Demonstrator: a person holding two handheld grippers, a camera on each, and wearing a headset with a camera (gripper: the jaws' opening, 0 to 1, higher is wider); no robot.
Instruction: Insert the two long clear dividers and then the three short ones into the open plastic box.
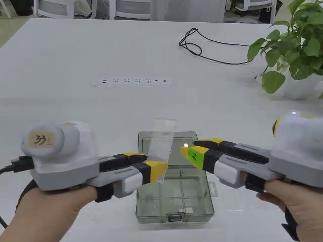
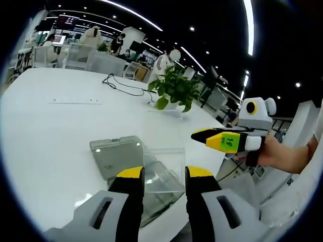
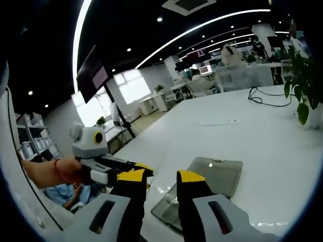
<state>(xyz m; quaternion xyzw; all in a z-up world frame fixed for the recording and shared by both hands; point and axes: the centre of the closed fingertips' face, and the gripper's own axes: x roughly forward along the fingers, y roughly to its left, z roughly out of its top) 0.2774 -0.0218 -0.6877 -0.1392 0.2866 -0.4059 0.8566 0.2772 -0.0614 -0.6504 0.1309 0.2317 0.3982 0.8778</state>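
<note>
A clear divider (image 1: 162,137) is pinched in the left gripper (image 1: 154,169) above the box (image 1: 198,200). The right gripper (image 1: 196,151), at three o'clock, is held parted and empty. If the divider is tilted, the slots could be missed.

White worktable (image 1: 60,60) runs far ahead of the left gripper (image 1: 149,165). Power strip (image 1: 132,81) ahead of it. Black cable (image 1: 202,48) and potted plant (image 1: 295,45) ahead of the right gripper (image 1: 199,147). Chairs (image 1: 65,7) past the far edge. Dark ceiling (image 3: 126,30), long light strips (image 3: 202,33), bright windows (image 3: 130,85) ahead-left of the right gripper.
</note>
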